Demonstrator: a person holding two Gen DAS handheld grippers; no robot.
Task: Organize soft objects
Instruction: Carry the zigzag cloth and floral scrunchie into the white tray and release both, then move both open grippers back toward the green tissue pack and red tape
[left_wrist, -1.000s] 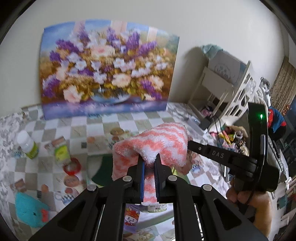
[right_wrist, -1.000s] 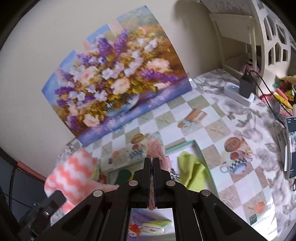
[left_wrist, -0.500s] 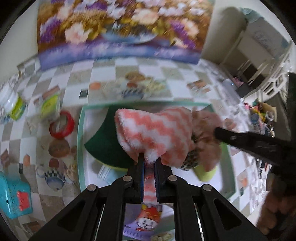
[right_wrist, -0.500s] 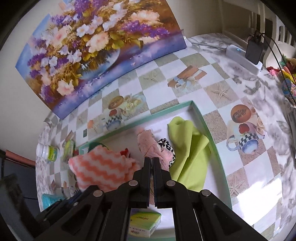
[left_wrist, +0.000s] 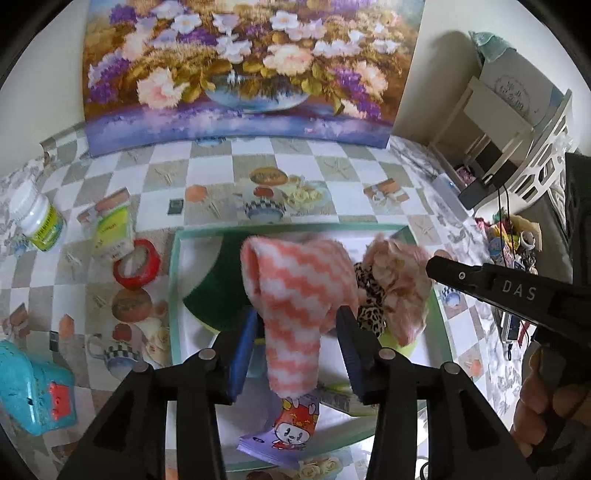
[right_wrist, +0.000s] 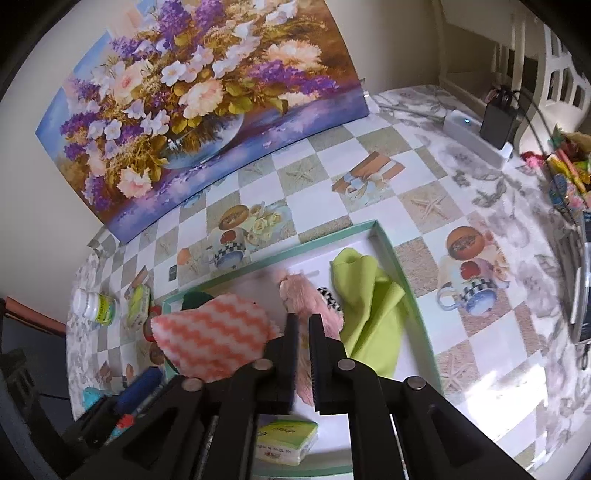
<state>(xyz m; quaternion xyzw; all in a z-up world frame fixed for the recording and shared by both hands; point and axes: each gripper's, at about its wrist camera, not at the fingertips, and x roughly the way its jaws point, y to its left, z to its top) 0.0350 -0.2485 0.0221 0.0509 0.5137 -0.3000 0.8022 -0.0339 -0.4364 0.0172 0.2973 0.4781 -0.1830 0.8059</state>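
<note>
Two handheld grippers hang over a shallow mint-rimmed tray (right_wrist: 400, 269) on a checked tablecloth (right_wrist: 413, 199). Left gripper (left_wrist: 299, 325): jaws opening, pads clear of the coral-and-white zigzag fleece cloth (left_wrist: 299, 284) dangling between them above the tray's 9 o'clock side. Right gripper (right_wrist: 303, 332): jaws opening around a pink furry item (right_wrist: 303, 295) near the tray's centre; I cannot tell if they touch it. A lime cloth (right_wrist: 365, 306) lies at 3 o'clock. This looks like the release step; next, both should lift clear.

You can read "DAS" in white letters on your right claw (left_wrist: 430, 267). Other labels are too blurred.
</note>
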